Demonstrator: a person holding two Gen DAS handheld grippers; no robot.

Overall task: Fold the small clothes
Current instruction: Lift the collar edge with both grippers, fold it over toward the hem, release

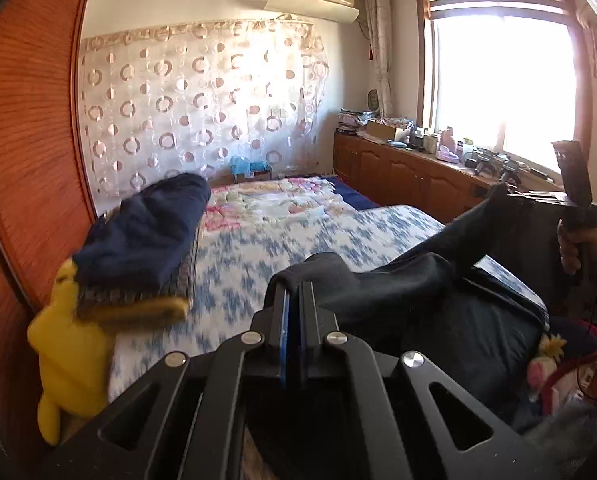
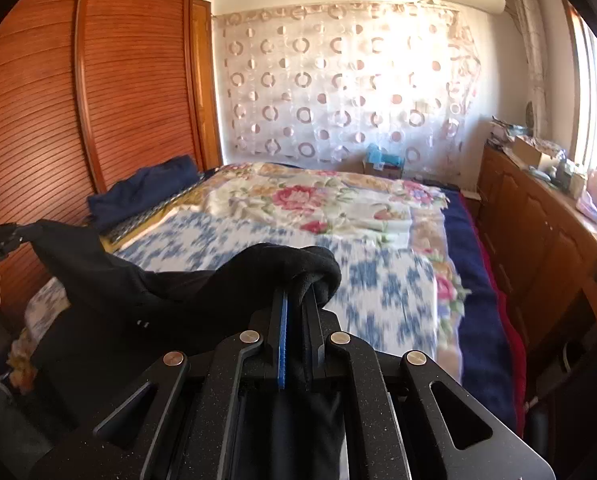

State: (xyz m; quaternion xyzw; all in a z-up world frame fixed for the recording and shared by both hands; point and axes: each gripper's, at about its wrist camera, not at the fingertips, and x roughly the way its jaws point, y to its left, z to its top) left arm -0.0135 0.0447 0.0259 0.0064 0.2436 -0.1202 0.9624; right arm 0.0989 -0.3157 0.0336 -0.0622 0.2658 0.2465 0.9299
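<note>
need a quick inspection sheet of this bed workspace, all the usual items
surface: bed with blue and white patterned sheet, floral quilt beyond
job's things: black soft garment stretched between both grippers, above the bed
clutter: folded navy cloth stack, yellow plush toy at bed edge
grippers: left gripper and right gripper both shut on the garment
cables: thin dark cord by the hand
surroundings: wooden slatted wardrobe, circle-patterned curtain, bright window, cluttered wooden cabinet

Daylight from the blown-out window (image 1: 502,80) at right floods the room and glares across the patterned curtain (image 1: 202,108), while the bed (image 1: 258,248) and the yellow plush toy (image 1: 70,356) at near left smear with motion blur, and fisheye distortion bows the wardrobe (image 2: 58,92) beside dark vignetted corners.
</note>
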